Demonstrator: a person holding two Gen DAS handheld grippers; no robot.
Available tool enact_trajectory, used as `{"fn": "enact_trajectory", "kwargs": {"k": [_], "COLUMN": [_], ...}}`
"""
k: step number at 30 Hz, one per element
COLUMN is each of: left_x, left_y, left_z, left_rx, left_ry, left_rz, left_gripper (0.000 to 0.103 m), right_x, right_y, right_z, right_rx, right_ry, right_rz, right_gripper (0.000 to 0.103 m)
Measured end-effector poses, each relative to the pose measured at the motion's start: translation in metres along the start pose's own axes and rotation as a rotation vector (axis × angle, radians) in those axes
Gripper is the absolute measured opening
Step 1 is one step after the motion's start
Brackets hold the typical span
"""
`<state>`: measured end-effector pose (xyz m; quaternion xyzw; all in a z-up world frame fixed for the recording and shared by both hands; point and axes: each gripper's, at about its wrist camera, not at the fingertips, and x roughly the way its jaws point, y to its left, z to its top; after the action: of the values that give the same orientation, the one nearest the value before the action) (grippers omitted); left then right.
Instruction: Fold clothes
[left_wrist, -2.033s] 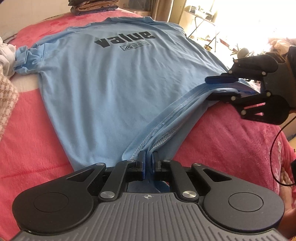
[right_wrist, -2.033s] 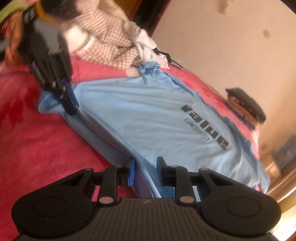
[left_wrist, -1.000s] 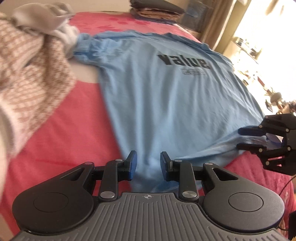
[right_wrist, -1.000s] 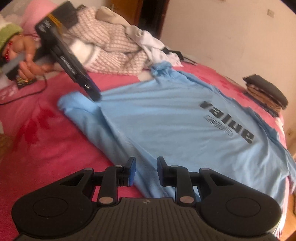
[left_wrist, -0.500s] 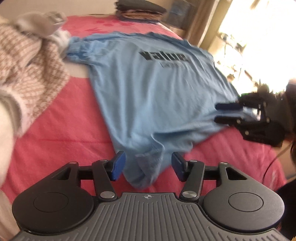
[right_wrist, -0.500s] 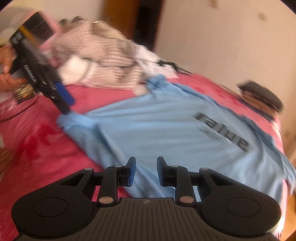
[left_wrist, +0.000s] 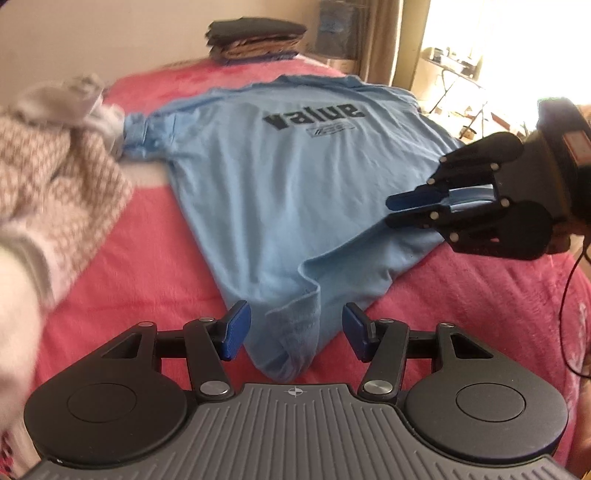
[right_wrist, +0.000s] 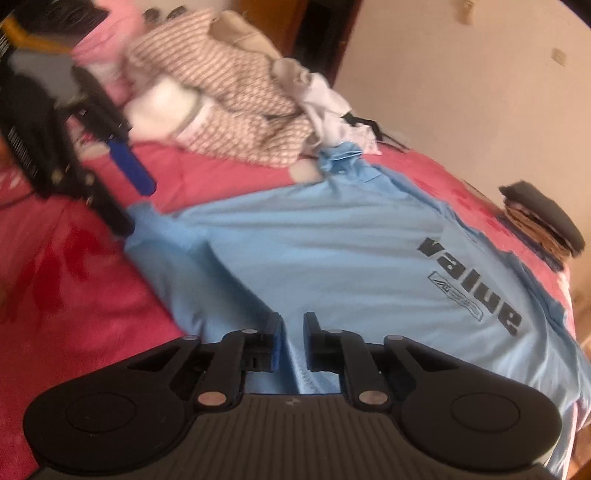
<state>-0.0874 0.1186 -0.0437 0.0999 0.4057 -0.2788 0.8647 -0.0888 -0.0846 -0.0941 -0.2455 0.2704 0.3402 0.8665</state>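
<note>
Red bedspread (left_wrist: 155, 266) fills frame; blue T-shirt (left_wrist: 295, 177) lies centre, hem corner bunched low. Left gripper (left_wrist: 295, 334), clamped on that hem two seconds ago, now spread wide: released. Right gripper (right_wrist: 291, 341) still pinches fabric. Regrasp likely next.

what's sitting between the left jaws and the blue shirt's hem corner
Nothing visible. The left gripper is open, with the blue shirt's bunched hem corner lying between its jaws on the red bedspread. The checked clothes pile sits off left.
</note>
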Motion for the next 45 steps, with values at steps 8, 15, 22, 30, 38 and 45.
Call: {"fn": "enact_trajectory", "kwargs": {"k": [8,15,22,30,38,45], "left_x": [0.018,0.004,-0.021,0.002,-0.018,-0.010], "left_y": [-0.009,-0.009,-0.015,-0.020,0.002,-0.021], "left_z": [0.006,0.001,-0.027,-0.053,-0.028,0.001], "left_rx": [0.046,0.131,0.283,0.309,0.205,0.166], "left_ry": [-0.023,-0.014,0.116,0.261,0.271,0.152], "left_rz": [-0.019,-0.073,-0.185,-0.210,-0.234,-0.325], "left_gripper": [0.043,0.001,0.001,0.001,0.008,0.020], "right_x": [0.005,-0.019,-0.053,-0.037,-0.058,-0.107], "right_y": [0.001,-0.016,-0.012,0.007,-0.004,-0.047], "right_z": [-0.003,-0.001,-0.018,-0.042,-0.046,-0.096], "right_rx": [0.014,0.142,0.228,0.238,0.431,0.826], "right_ry": [0.032,0.005,0.101,0.216,0.226,0.238], "right_rz": [0.054,0.187,0.430,0.438,0.429,0.123], "right_gripper": [0.008,0.000,0.000,0.000,0.005,0.007]}}
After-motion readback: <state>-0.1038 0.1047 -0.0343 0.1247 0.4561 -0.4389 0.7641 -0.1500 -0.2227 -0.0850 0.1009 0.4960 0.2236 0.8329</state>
